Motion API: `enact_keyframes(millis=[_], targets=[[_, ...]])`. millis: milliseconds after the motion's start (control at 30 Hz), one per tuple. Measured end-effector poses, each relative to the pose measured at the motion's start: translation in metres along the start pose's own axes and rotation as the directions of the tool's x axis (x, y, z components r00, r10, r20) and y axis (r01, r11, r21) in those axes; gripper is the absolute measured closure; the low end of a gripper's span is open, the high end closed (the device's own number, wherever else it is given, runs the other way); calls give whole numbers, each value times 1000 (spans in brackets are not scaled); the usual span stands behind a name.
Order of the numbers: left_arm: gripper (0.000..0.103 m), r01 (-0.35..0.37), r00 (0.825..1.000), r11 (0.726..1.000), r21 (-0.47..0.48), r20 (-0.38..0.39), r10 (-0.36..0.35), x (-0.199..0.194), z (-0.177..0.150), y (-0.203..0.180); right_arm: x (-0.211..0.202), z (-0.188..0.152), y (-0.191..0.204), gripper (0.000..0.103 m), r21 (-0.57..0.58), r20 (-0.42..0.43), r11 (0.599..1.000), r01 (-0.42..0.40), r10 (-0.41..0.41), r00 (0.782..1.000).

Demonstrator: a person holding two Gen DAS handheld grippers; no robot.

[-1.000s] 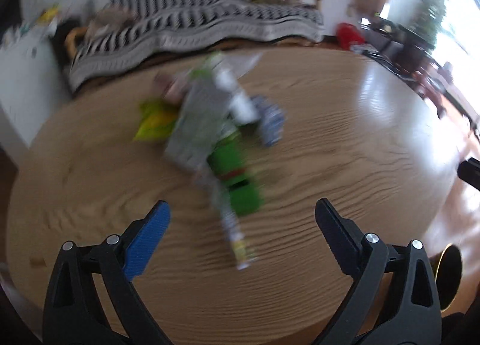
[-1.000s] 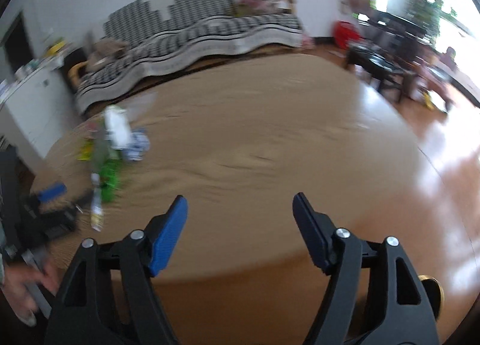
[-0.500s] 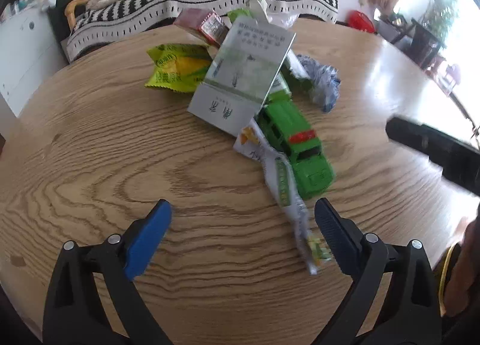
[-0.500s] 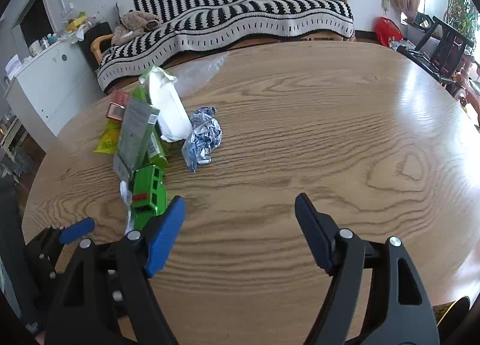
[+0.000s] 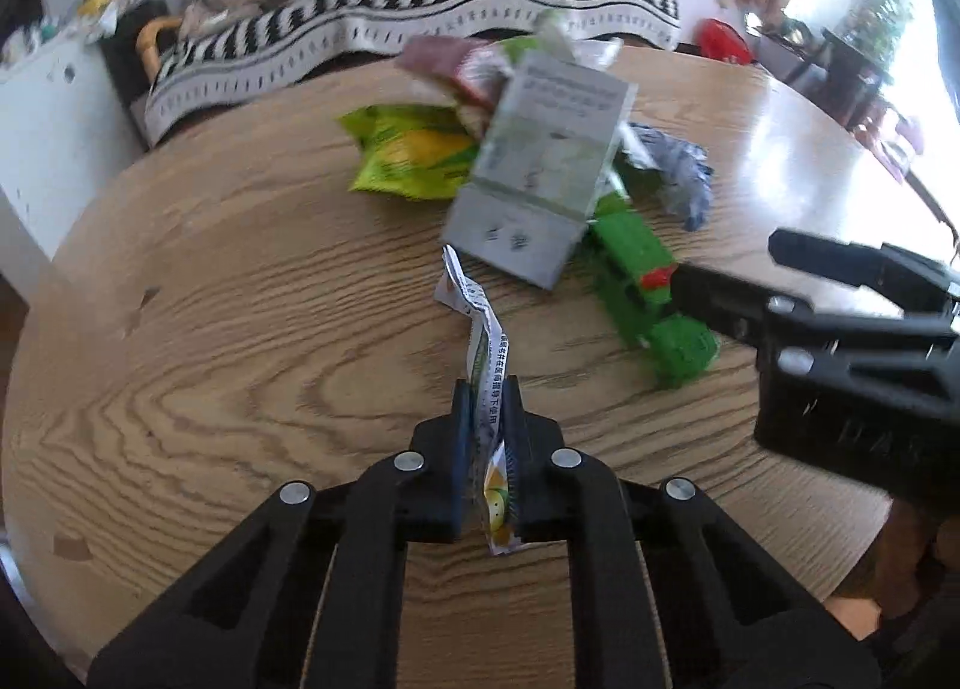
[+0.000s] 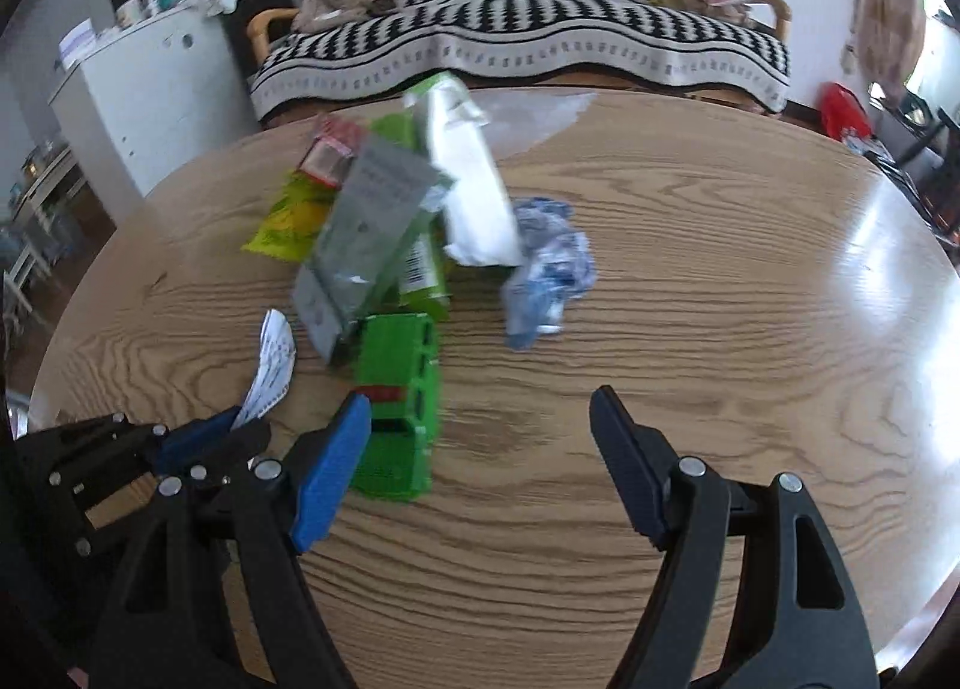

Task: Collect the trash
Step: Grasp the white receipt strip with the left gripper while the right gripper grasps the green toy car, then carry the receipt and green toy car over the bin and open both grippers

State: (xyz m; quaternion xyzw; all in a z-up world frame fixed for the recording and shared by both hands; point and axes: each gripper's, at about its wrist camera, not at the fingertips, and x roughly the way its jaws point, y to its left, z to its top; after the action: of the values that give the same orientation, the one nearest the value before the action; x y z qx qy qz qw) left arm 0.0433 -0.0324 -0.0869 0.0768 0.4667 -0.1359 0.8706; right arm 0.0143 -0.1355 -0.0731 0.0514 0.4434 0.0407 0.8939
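Note:
My left gripper (image 5: pixel 487 389) is shut on a long white printed wrapper (image 5: pixel 483 341), whose far end lies on the round wooden table (image 5: pixel 240 329). The wrapper also shows in the right wrist view (image 6: pixel 273 365), beside the left gripper (image 6: pixel 225 422). Behind it lies a pile of trash: a grey carton (image 5: pixel 540 179), a yellow-green snack bag (image 5: pixel 414 152), a red packet (image 5: pixel 444 62), a crumpled blue-white wrapper (image 6: pixel 546 275) and a white pouch (image 6: pixel 474 191). My right gripper (image 6: pixel 480 407) is open and empty, its left finger over a green toy truck (image 6: pixel 399 383).
A sofa with a black-and-white striped cover (image 6: pixel 522 41) stands behind the table. A white cabinet (image 6: pixel 150 83) stands at the left. The right gripper's body (image 5: pixel 852 353) reaches in at the right of the left wrist view, next to the truck (image 5: pixel 648 299).
My left gripper has shut on the white wrapper and drawn it away from the truck. My right gripper has moved left and closer to the green truck.

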Motion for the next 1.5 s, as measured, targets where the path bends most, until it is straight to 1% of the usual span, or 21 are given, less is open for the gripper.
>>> enact_keyframes(millis=[133,200,233,300,333,400,467,533,667,700,867,967,1000,1100,1167,1200,1300,1367,1400,1467,1500], targets=[[94,-9,1000,999,-30,-10,9,-6,2,9,16,1,15,30,-27,-42,1000,-12,11,999],[94,-13,1000,998,-55,-17,12,-7,3,12,26,0,19,30,-35,-57,999,6,-8,998],[94,-14,1000,997,-70,-22,12,-7,4,14,27,0,22,32,-50,-49,998,24,-26,998],[94,-17,1000,996,-93,-26,14,-7,5,17,28,-1,26,49,-79,-42,995,54,-57,997],[94,-20,999,994,-105,-30,16,-7,7,18,27,-1,28,69,-92,-39,994,54,-58,998],[94,-24,999,993,-117,-31,20,-8,9,18,25,-2,26,69,-77,-50,996,35,-39,998],[94,-25,999,992,-124,-26,22,-11,11,14,20,-5,20,69,-55,-47,998,39,-42,998],[94,-11,1000,991,-133,-22,8,-16,14,8,7,-7,10,69,-36,-42,998,42,-44,998],[94,31,1000,994,-104,7,-31,-29,22,-18,-33,-18,-17,69,3,-3,998,68,-68,998],[94,45,999,994,-95,13,-44,-32,23,-26,-48,-22,-29,69,23,13,997,79,-79,997],[94,135,991,991,-7,26,-135,-50,22,-83,-104,-46,-79,69,96,50,986,136,-141,989],[94,191,981,980,57,17,-193,-60,20,-124,-145,-72,-124,69,166,50,971,174,-185,981],[94,208,978,975,74,14,-210,-63,20,-137,-163,-83,-146,69,202,47,961,188,-201,978],[94,269,962,952,146,12,-274,-81,19,-188,-210,-117,-197,69,293,43,927,234,-257,965],[94,323,945,927,190,-8,-327,-94,15,-228,-244,-149,-234,69,357,30,895,267,-297,954],[94,346,936,911,222,-25,-350,-100,12,-255,-257,-162,-245,69,378,26,881,284,-317,948],[94,389,919,871,299,-68,-388,-114,-1,-315,-298,-211,-287,69,442,4,829,342,-383,924],[94,423,904,835,352,-98,-416,-125,-17,-363,-325,-251,-316,69,493,-22,785,375,-420,907],[94,438,897,818,373,-113,-428,-128,-25,-383,-332,-266,-325,69,509,-33,769,386,-430,902],[94,480,875,777,407,-161,-456,-133,-47,-429,-351,-304,-350,69,548,-67,724,420,-462,884],[94,508,860,751,422,-199,-470,-132,-63,-456,-357,-318,-358,69,561,-81,708,430,-470,879]])
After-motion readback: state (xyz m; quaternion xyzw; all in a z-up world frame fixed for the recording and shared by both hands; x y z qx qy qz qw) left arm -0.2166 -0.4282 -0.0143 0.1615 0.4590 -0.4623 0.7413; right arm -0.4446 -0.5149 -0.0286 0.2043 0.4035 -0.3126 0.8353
